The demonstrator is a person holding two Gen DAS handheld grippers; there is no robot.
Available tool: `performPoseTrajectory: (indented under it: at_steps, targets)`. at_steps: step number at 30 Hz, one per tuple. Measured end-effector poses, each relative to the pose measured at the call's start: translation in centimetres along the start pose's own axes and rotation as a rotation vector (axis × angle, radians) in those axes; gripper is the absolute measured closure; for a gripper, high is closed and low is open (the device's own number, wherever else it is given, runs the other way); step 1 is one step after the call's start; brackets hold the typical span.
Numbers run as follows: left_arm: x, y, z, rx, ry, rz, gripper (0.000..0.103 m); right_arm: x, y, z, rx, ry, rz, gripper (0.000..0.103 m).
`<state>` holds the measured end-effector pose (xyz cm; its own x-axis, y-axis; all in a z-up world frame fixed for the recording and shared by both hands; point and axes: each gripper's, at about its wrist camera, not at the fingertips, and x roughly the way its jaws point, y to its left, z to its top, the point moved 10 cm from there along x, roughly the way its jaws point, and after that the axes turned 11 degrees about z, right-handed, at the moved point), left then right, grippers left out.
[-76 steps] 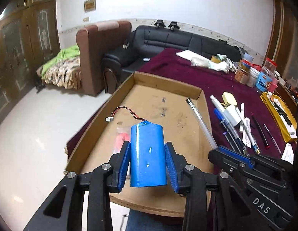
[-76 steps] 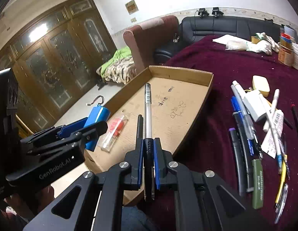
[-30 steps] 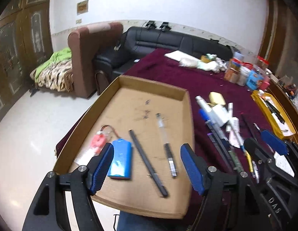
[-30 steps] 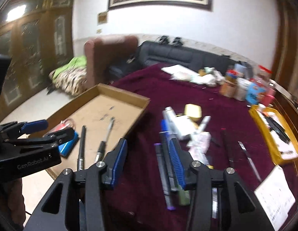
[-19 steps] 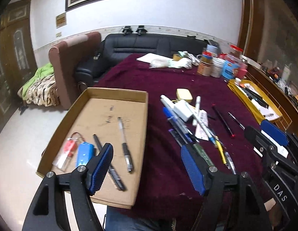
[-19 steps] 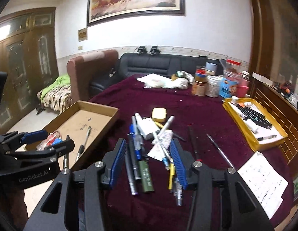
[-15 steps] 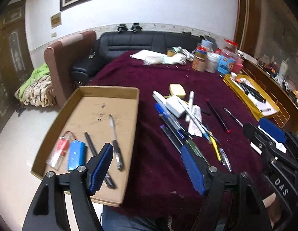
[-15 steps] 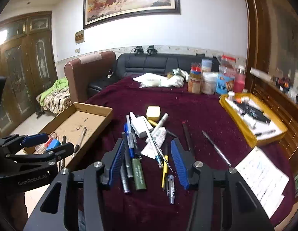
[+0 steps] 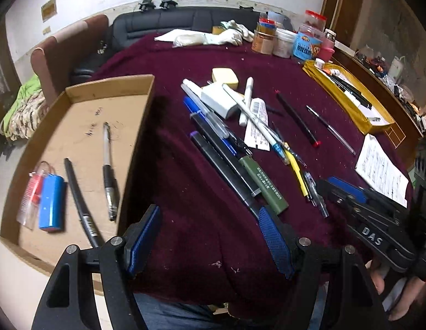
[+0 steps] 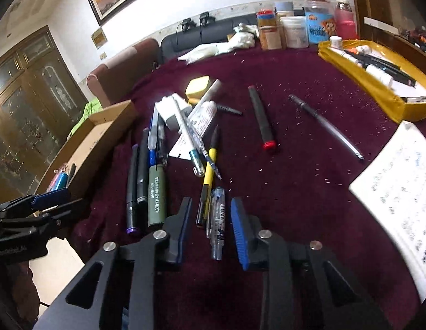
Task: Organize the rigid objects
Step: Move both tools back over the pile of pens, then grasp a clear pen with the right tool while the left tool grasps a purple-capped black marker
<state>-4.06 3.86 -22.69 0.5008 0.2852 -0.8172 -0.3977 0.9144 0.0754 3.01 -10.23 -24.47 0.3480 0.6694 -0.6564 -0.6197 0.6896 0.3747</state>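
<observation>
text: "das" | on: right gripper body | other print: too small to read

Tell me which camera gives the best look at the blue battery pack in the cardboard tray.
The left wrist view. There the blue battery pack lies fully visible on the floor of the cardboard tray, beside a red packet. In the right wrist view only a small sliver of it shows.

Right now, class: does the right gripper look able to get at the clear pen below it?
Probably yes. The right gripper has been closing, and the clear pen lies between its pads with nothing on top, though the yellow pen sits close alongside and might get caught too.
</observation>
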Motion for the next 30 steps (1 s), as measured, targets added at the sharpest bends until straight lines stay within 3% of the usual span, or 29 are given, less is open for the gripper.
performPoseTrajectory:
  at_steps: [6, 11, 13, 18, 19, 26, 30]
  targets:
    - [1.3, 0.3, 0.2, -0.011, 0.024, -0.007, 0.028, 1.8, 0.1, -0.2, -0.028, 0.04, -0.032, 0.08]
    - [2.5, 0.0, 1.3, -0.032, 0.051, -0.025, 0.042, 3.1, 0.5, -0.3, -0.107, 0.067, -0.094, 0.078]
    - [2.7, -0.5, 1.9, -0.039, 0.055, -0.041, 0.043, 2.9, 0.4, -0.5, -0.093, 0.065, -0.061, 0.078]
    - [4.0, -2.8, 2.0, 0.009, 0.103, -0.078, 0.075, 1.2, -0.7, -0.8, -0.029, 0.032, 0.003, 0.078]
    - [4.3, -3.0, 1.7, 0.018, 0.118, -0.07, 0.077, 1.0, -0.8, -0.9, -0.026, 0.028, 0.006, 0.078]
    - [4.4, -2.0, 1.5, -0.025, 0.132, -0.047, 0.078, 0.8, -1.0, -0.8, -0.024, 0.026, 0.004, 0.08]
    - [4.8, -1.4, 1.8, -0.04, 0.131, -0.031, 0.078, 0.9, -0.4, -0.7, -0.061, 0.031, -0.011, 0.09]
